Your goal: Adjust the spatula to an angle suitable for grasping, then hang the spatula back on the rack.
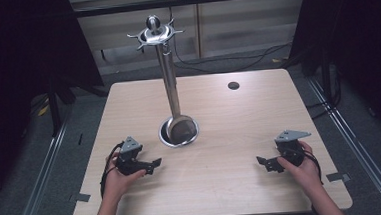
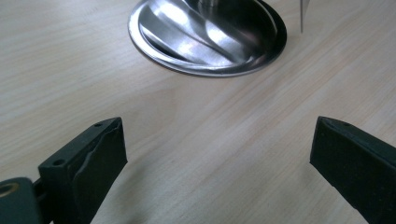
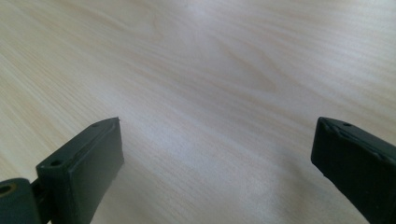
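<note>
A tall steel stand (image 1: 168, 79) rises from a round shiny base (image 1: 179, 131) at the middle of the wooden table (image 1: 229, 120); its top carries a ring of hooks (image 1: 155, 34) with a ball knob. My left gripper (image 1: 156, 163) rests low at the table's front left, open, with nothing between its jaws, and it points toward the base (image 2: 208, 37) a short way ahead. At the front right, my right gripper (image 1: 260, 161) is open too, over bare wood (image 3: 210, 93), pointing left.
A small dark round hole (image 1: 233, 85) sits in the table's far right part. Black cables (image 1: 236, 62) lie on the floor behind the table. Metal rails (image 1: 42, 176) run along the floor on both sides.
</note>
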Tool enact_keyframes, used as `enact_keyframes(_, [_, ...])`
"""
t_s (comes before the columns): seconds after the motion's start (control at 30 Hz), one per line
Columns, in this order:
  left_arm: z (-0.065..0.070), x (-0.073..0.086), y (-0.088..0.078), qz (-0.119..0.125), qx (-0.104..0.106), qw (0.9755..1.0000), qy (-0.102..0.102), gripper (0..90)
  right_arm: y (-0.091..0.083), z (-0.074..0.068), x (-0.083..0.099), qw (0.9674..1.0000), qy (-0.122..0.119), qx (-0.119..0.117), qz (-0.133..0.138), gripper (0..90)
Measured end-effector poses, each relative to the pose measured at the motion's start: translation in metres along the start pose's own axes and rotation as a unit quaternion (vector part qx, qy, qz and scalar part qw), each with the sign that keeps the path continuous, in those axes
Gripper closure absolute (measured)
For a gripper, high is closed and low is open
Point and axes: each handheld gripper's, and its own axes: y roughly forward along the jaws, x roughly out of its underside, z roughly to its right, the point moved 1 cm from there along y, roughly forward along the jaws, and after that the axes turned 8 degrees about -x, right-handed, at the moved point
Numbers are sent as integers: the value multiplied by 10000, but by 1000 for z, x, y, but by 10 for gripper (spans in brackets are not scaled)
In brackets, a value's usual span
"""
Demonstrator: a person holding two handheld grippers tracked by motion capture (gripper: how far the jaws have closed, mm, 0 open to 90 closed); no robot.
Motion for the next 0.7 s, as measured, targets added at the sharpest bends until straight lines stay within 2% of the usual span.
enact_keyframes(0.03, [0, 0, 0, 0, 0, 10000, 0, 35, -2, 0, -1, 10000, 18, -32, 40, 20])
enact_keyframes(0.07, [-1, -1, -5, 98, -17, 9999, -92, 36, -4, 0, -3, 10000, -10, -33, 51, 20])
enact_keyframes(0.4, [-9, 1, -20, 185, -8, 9998, -88, 35, -23, 7, -10, 9995, 49, -4, 299, 20])
enact_keyframes(0.7, [-15, 6, -28, 199, -47, 9997, -138, 35, -32, 13, 2, 9998, 62, 71, 173, 20])
